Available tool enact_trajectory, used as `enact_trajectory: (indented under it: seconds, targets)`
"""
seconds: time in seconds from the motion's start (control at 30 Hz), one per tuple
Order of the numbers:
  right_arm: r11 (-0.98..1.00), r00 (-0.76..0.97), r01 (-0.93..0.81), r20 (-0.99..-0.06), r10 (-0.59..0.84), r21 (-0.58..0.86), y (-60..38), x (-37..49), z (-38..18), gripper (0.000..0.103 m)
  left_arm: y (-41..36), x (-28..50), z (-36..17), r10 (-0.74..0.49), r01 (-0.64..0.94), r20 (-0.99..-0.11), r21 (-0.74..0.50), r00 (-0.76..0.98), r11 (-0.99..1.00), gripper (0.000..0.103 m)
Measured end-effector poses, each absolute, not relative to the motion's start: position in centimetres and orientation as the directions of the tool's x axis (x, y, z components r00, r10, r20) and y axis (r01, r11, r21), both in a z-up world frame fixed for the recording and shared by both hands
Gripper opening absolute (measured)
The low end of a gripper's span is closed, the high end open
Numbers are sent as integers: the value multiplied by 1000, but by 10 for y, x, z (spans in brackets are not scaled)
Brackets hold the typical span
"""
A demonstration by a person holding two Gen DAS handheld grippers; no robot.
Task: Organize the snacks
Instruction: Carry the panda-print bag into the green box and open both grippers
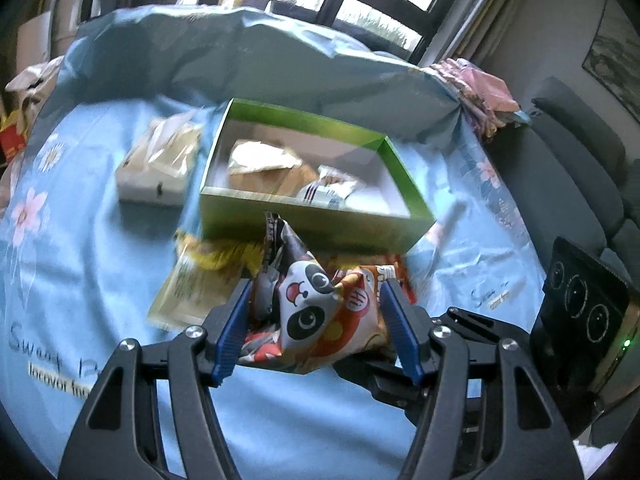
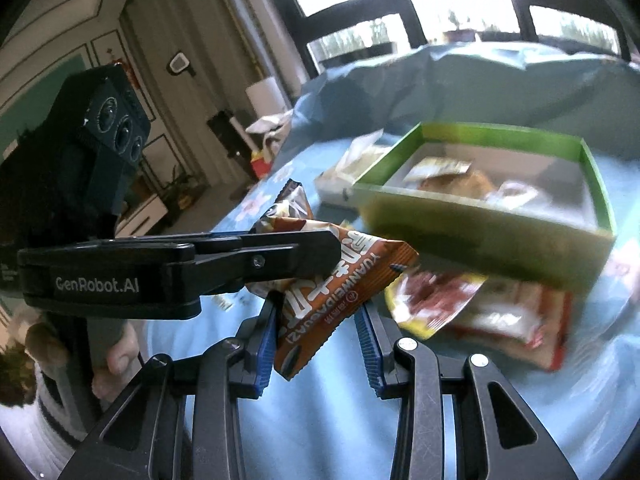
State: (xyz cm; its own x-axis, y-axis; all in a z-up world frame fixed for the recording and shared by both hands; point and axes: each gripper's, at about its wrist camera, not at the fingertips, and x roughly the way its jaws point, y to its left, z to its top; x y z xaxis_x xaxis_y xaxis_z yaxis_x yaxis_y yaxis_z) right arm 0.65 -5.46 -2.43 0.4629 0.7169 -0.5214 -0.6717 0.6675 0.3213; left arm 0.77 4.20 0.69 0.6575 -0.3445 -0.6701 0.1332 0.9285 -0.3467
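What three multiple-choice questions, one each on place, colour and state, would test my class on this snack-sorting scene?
1. Where is the green box?
A. On the blue cloth
B. On a chair
C. On the floor

2. What colour are the gripper pads?
A. Red
B. Blue
C. Yellow

3. What state is the panda snack bag in?
A. Lying inside the box
B. Held between the gripper fingers
C. Torn open and spilled

Answers:
1 A: the box rests on the flowered blue cloth.
2 B: both views show blue ribbed pads.
3 B: the left gripper and right gripper both clamp it, clear of the cloth.
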Motion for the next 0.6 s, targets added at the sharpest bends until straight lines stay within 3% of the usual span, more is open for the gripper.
enact_trajectory:
  seconds: [0.6]
  targets:
    - [740, 612, -629, -436, 660, 237, -87, 85, 6, 39, 15, 113, 25, -359, 190, -622, -323, 696, 927, 64]
